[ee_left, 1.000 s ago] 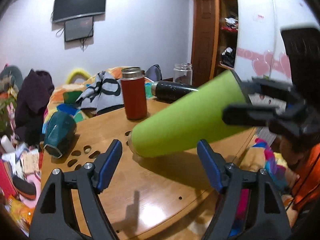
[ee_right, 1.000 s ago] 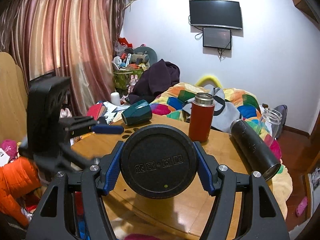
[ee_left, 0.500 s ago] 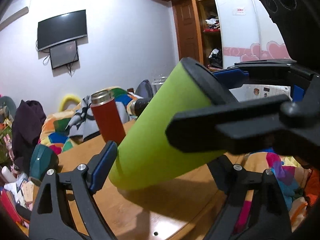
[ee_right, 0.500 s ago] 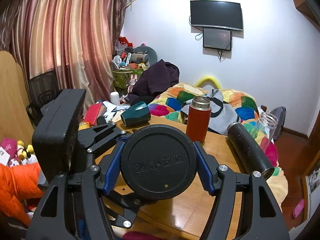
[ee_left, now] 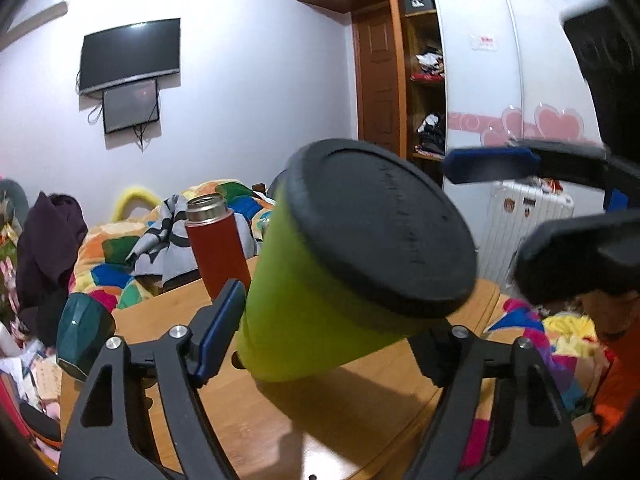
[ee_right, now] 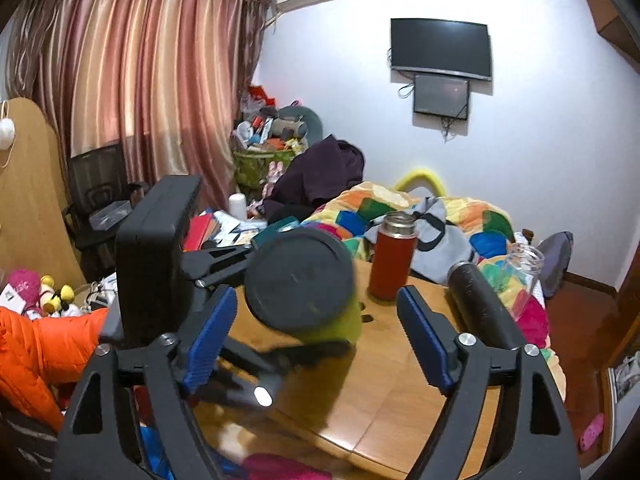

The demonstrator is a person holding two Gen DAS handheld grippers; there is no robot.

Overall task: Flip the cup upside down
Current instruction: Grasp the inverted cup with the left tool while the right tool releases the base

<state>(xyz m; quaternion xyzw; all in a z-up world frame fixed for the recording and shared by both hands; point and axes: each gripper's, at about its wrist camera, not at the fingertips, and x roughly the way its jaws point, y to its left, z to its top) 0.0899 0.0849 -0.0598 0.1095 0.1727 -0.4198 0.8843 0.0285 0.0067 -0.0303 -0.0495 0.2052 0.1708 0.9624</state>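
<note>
Above table (ee_left: 360,412), green cup (ee_left: 304,312) between left claw (ee_left: 328,340) fingers.

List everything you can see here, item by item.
green cup: one, lime with a black base, tilted over the table between the left tongs
red thermos: one, red with a steel top, upright on the table
black flask: one, black, lying on the table's right side
glass jar: one, clear, beside the flask
teal cup: one, dark teal, on its side at the table's left edge
wooden table: one, light brown
quilt: one, multicoloured, behind the table
TV: one, black, on the wall
curtains: pink-brown, left wall
left tongs: black with blue pads, gripping the cup
right tongs: black with blue pads, open
</note>
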